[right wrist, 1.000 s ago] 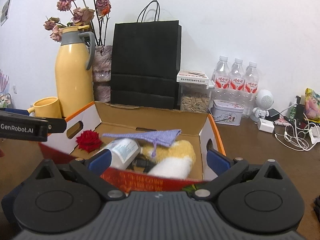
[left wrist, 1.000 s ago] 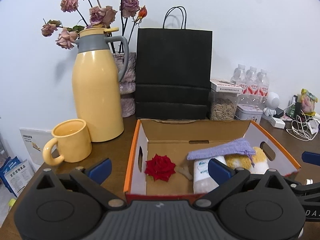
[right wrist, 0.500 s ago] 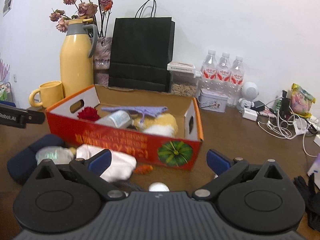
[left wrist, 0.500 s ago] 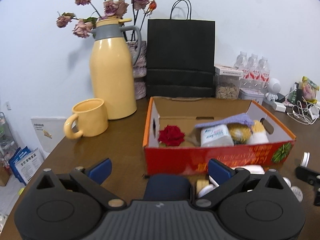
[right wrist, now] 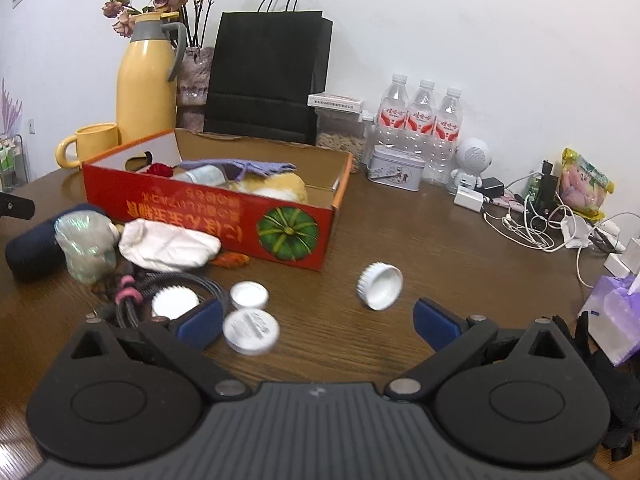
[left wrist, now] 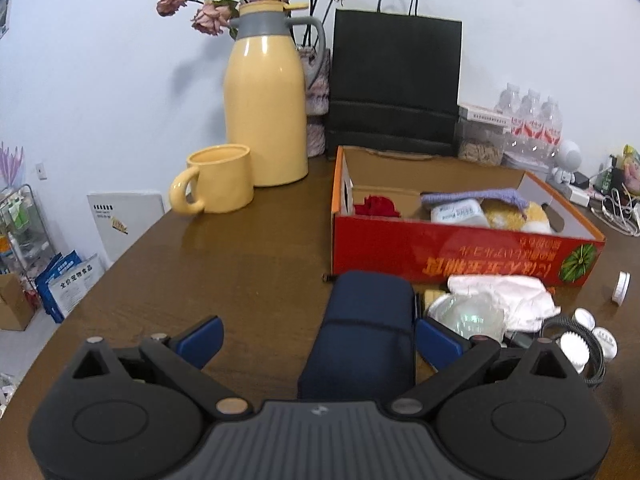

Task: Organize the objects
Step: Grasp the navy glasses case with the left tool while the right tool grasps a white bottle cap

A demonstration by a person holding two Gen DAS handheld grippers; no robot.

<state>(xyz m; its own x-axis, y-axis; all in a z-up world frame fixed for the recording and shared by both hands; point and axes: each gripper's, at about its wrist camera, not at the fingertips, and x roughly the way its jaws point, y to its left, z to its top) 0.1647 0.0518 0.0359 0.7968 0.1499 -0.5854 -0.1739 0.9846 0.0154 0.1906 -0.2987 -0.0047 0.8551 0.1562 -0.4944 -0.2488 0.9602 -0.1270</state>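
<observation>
Navy fabric roll (left wrist: pixel 362 332) — on the table, near side of the red cardboard box (left wrist: pixel 460 252); likely soft, light, compressible; take across mid-body. Left gripper (left wrist: pixel 318 338) spread wide around it; right gripper (right wrist: pixel 316 322) wide, empty.

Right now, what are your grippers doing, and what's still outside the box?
Both grippers open, empty. Left gripper over navy roll. Right gripper near white caps. Red box part-filled; cables beside caps.
</observation>
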